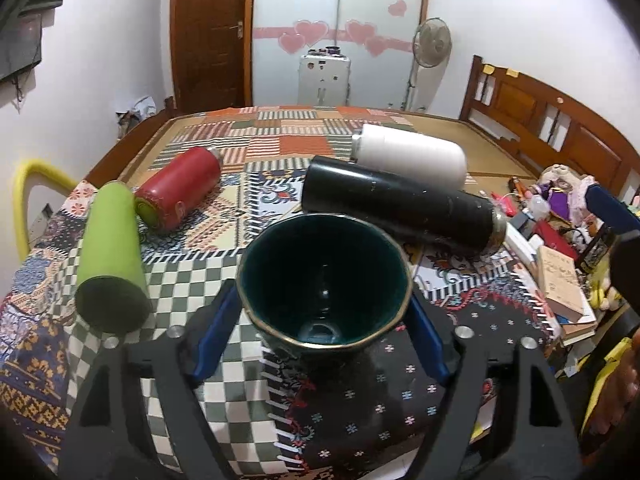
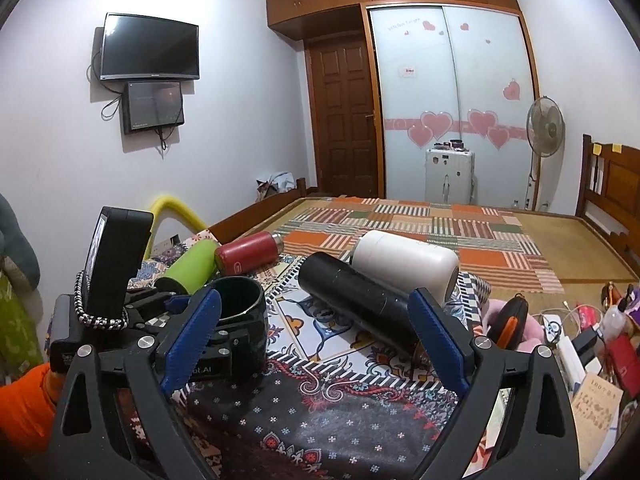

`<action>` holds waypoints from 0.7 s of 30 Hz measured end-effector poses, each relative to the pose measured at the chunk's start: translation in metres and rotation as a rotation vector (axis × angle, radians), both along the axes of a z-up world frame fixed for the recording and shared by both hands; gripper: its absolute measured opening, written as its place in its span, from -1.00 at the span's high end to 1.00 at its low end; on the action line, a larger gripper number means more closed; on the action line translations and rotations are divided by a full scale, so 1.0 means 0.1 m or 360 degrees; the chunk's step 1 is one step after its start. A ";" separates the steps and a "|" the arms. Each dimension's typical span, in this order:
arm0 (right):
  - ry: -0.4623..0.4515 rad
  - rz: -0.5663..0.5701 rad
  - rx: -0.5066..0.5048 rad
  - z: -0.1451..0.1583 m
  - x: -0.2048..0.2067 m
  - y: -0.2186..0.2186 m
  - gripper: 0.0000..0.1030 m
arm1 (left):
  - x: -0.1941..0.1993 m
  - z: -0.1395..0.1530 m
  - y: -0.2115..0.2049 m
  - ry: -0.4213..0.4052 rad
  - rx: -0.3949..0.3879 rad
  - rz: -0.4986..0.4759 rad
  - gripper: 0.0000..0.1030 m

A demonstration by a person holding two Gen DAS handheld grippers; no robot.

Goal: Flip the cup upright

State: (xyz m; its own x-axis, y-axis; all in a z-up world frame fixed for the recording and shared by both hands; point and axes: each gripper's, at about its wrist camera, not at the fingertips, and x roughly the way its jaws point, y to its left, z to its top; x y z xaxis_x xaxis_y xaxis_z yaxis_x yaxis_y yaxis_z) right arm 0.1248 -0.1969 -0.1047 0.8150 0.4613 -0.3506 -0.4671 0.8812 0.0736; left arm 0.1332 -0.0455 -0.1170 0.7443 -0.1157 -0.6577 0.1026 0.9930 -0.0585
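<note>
A dark green cup (image 1: 324,280) with a gold rim is held between the blue pads of my left gripper (image 1: 324,312), mouth turned up and tilted toward the camera. In the right wrist view the same cup (image 2: 240,300) stands mouth up on the patterned cloth, with the left gripper's body (image 2: 132,312) around it. My right gripper (image 2: 316,336) is open and empty, hovering over the cloth to the right of the cup, in front of a black flask (image 2: 356,300).
Four flasks lie on their sides on the cloth: green (image 1: 110,256), red (image 1: 180,188), black (image 1: 400,204) and white (image 1: 412,156). Books and clutter (image 1: 560,280) crowd the right edge. A wooden headboard (image 1: 560,128) stands at the far right.
</note>
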 end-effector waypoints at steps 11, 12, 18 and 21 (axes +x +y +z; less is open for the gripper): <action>-0.0021 0.0007 0.0036 0.11 -0.14 0.04 -0.82 | -0.50 0.25 0.21 -0.0180 0.0001 0.0069 -0.74; -0.0028 0.0007 0.0039 0.13 -0.16 0.05 -0.82 | -0.56 0.30 0.23 -0.0214 0.0004 0.0082 -0.74; -0.0083 0.0002 0.0053 0.25 -0.35 0.10 -0.82 | -1.01 0.67 0.32 -0.0475 0.0005 0.0151 -0.74; -0.0131 -0.0005 0.0059 0.35 -0.48 0.12 -0.82 | -1.21 0.83 0.32 -0.0593 0.0014 0.0158 -0.74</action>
